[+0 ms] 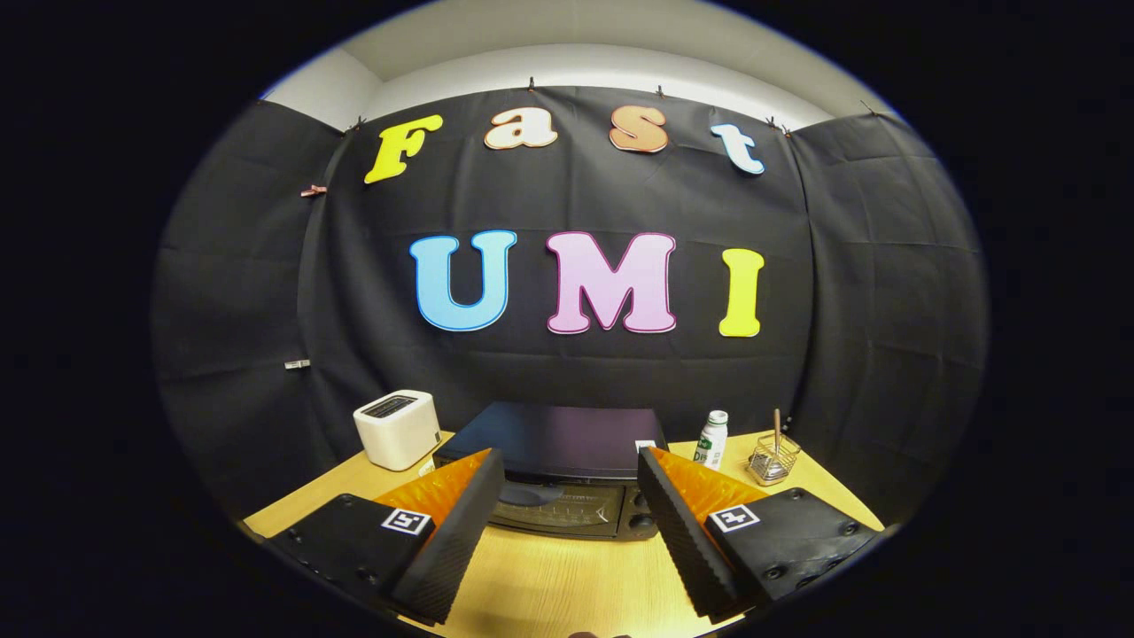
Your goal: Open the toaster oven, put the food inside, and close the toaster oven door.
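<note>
My gripper (570,470) is held above the table (549,585), fingers spread wide apart with nothing between the pads. No contact with any object.

Toaster oven (560,474): dark box sitting on the wooden table just ahead of the fingers, centred in the gap between them. Its flat top is turned towards me; below it I see the glass door (556,509), which stands closed. Through the glass I make out faint lines, possibly a rack, but it is too dim to be sure. Knobs (640,518) sit at the right end of the oven's front, partly hidden behind my right finger. The fingertips overlap the oven's front corners in this view, yet I cannot tell whether they touch it; they appear to stand short of it.

Other things on the table:
- A white pop-up toaster (399,429), left of the oven and near its back corner, upright, slots on top.
- A small white bottle (710,439) with a pale cap, upright, just right of the oven.
- A wire basket (772,459) right of the bottle, with a wooden stick (778,431) standing up out of it.

Bare tabletop lies between my fingers, in front of the oven door. I cannot make out any food on the table.
</note>
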